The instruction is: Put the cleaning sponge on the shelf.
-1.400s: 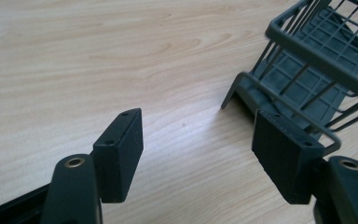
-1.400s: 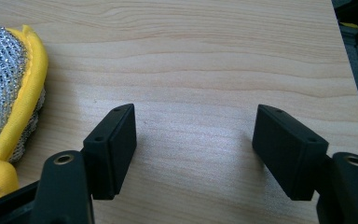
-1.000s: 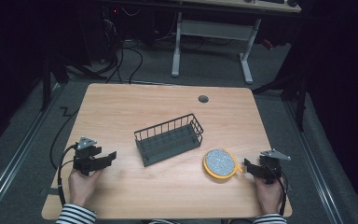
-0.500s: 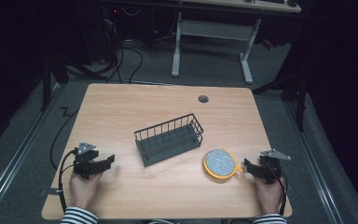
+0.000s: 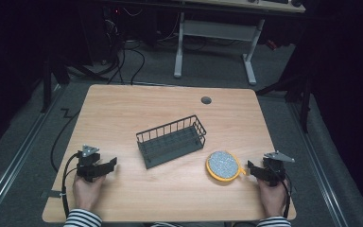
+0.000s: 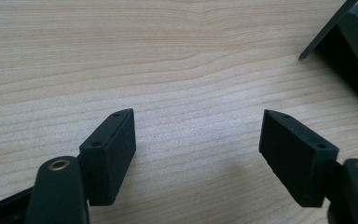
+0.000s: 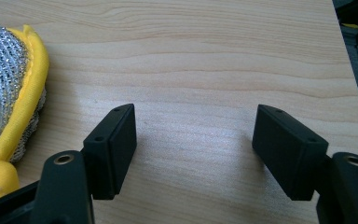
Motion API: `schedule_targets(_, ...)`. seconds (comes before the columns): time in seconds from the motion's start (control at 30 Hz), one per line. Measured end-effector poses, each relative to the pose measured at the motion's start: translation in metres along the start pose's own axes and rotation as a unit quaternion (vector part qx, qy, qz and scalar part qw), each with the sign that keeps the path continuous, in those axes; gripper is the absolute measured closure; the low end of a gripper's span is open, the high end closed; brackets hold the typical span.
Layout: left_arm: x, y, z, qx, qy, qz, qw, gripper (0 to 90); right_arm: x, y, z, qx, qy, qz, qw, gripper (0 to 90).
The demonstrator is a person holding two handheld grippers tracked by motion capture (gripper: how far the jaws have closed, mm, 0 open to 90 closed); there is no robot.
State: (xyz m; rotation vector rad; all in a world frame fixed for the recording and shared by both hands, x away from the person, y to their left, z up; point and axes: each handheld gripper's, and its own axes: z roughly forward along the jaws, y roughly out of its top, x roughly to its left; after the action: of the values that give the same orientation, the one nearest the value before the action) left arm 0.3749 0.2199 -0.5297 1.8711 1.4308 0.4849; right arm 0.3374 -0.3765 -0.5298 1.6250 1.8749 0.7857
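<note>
A dark wire basket [image 5: 170, 130] stands empty at the table's middle; a corner of it [image 6: 354, 42] shows in the left gripper view. To its right lies a round silver scrubbing pad with a yellow rim [image 5: 223, 164], [image 7: 4, 84]. My left gripper [image 5: 109, 164], [image 6: 198, 135] rests low over the bare wood at the front left. Its jaws have just been opening and stand wide with nothing between them. My right gripper [image 5: 249, 168], [image 7: 193, 133] sits open just right of the pad, nothing between its jaws.
The wooden table [image 5: 123, 109] has a round cable hole [image 5: 206, 100] at the back. The right table edge [image 7: 349, 70] runs close to my right gripper. Cables and a white desk frame [image 5: 212, 33] lie on the floor beyond.
My left gripper has sunk a little toward the tabletop. The right gripper, the basket and the pad have stayed where they were.
</note>
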Motion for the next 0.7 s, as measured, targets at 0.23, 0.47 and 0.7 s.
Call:
schedule_targets(0.23,-0.0032,-0.0004,0.0058,0.007,0.023,0.023,0.9994,28.5,-0.0001,0.0002,0.0002,0.0,0.0,-0.001,1.0,30.7)
schedule_targets(0.47,-0.0045,-0.0026,0.0087,-0.003,0.04,0.041,0.9983,29.1,0.0002,0.0006,0.0005,0.0,-0.002,0.003,1.0,31.0)
schedule_targets(0.7,-0.0053,-0.0027,0.0089,-0.003,0.043,0.04,0.9983,28.3,0.0006,0.0004,0.0004,0.0,-0.002,0.003,1.0,31.0)
